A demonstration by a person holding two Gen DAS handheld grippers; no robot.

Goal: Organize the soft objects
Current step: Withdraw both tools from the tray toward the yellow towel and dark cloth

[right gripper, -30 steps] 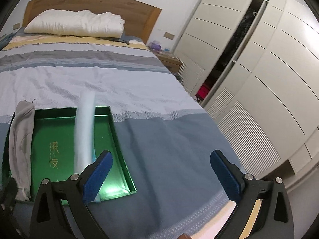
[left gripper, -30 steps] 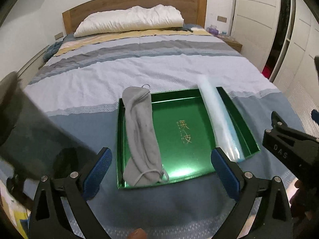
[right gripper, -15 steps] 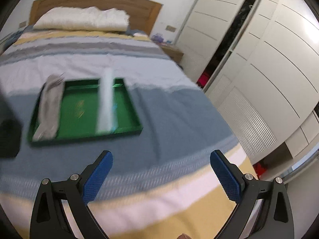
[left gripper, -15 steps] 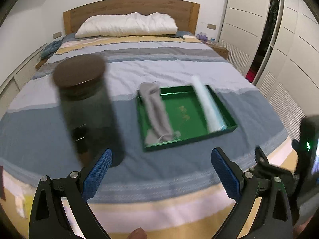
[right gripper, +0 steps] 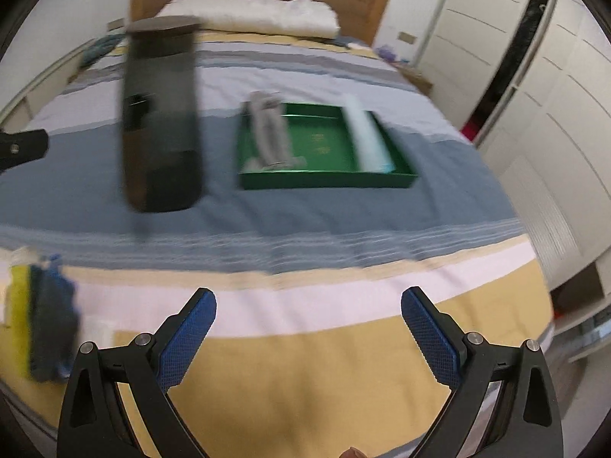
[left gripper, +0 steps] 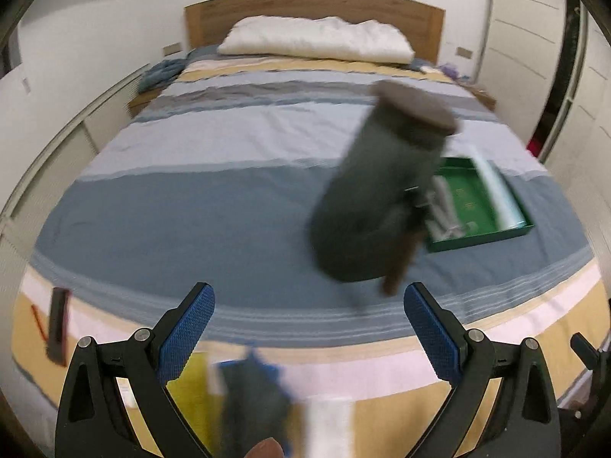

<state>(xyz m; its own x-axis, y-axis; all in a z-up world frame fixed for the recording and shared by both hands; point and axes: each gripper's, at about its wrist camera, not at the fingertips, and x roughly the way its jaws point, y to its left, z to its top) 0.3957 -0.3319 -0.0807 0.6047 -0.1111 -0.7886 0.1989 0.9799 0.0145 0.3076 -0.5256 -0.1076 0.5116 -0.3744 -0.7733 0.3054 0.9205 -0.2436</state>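
Now both my tongs, the left tongs (left gripper: pixel 307 318) and right tongs (right gripper: pixel 308 318), have pulled back from the green tray (right gripper: pixel 324 181) to the foot of the bed (right gripper: pixel 305 343), each spread wide and holding nothing. Inside the tray lie the grey sock (right gripper: pixel 269 129) and a pale rolled item (right gripper: pixel 368 137), so I judge those placed. Left of the tray stands a dark canister (right gripper: pixel 160 114); nearer me, left of it by the bed's foot edge, blurred blue and yellow cloths (right gripper: pixel 46 320) wait, with open bedspread between.
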